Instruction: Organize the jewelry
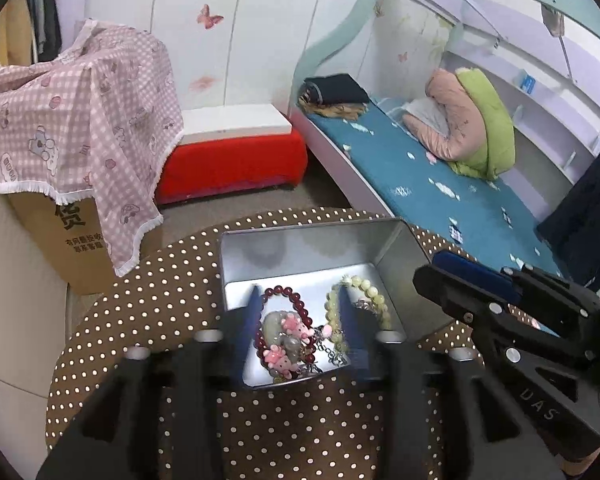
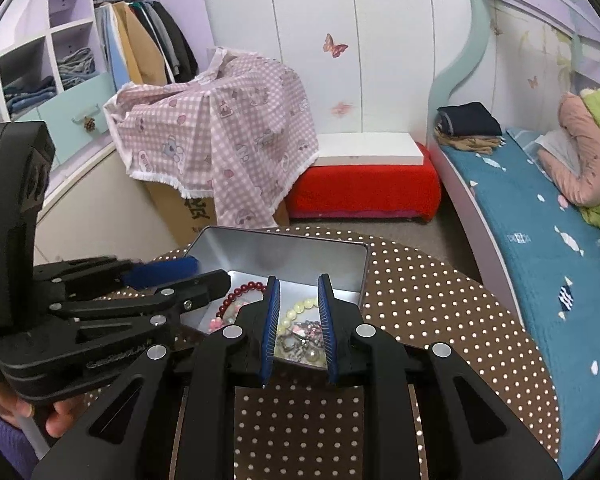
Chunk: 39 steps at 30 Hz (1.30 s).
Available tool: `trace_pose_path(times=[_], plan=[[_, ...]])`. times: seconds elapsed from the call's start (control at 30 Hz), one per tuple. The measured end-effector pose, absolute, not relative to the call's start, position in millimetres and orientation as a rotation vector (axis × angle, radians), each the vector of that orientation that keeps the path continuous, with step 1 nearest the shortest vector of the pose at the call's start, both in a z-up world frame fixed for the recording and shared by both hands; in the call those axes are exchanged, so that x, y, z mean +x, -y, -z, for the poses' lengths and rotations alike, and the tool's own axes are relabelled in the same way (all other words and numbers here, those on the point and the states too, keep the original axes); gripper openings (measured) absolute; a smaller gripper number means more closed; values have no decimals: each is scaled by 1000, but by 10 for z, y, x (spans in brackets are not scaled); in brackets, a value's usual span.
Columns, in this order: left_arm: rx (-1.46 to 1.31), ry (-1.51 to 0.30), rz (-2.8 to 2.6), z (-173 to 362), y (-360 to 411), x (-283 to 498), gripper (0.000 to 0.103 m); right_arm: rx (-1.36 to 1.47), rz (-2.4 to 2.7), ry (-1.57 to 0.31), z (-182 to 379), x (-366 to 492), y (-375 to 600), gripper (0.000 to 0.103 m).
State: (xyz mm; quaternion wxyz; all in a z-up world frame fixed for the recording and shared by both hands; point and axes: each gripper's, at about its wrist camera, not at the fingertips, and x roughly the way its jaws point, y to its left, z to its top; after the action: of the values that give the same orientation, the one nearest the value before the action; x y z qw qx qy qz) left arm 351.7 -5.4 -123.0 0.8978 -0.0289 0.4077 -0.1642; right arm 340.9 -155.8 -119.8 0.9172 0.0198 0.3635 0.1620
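Both my left gripper (image 1: 300,324) and right gripper (image 2: 298,322) hang wide open and empty over the tin (image 1: 300,252) where the bracelets (image 1: 284,320) sit tangled, so I reckon next is carefully pinching one strand out.

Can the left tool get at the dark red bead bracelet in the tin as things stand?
Probably yes: the left tool is open above the lidless tin, and the dark red bracelet lies uncovered between its fingers.

The open rectangular silver tin (image 1: 300,256) is smooth, dully reflective metal. It sits on a round table's brown white-dotted cloth (image 1: 148,304), matt and woven. Inside, the dark red bead bracelet (image 1: 288,292) looks glossy; the pale yellow bead bracelet (image 1: 374,294) shines softly.
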Motion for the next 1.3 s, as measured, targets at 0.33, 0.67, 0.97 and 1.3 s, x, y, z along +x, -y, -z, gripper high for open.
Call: trace_pose_path(times=[0.33, 0.67, 0.97, 1.3], plan=[[-105, -753, 265, 931, -86, 3179, 71, 62, -299, -700, 974, 3125, 1718, 58], [-41, -597, 210, 348, -29, 2184, 85, 61, -305, -587, 474, 2161, 1799, 68], [-2, -439, 195, -84, 48, 1044, 87, 69, -277, -448, -25, 998, 1882, 74], [12, -272, 157, -353, 57, 77, 87, 8, -181, -304, -390, -52, 1866, 79]])
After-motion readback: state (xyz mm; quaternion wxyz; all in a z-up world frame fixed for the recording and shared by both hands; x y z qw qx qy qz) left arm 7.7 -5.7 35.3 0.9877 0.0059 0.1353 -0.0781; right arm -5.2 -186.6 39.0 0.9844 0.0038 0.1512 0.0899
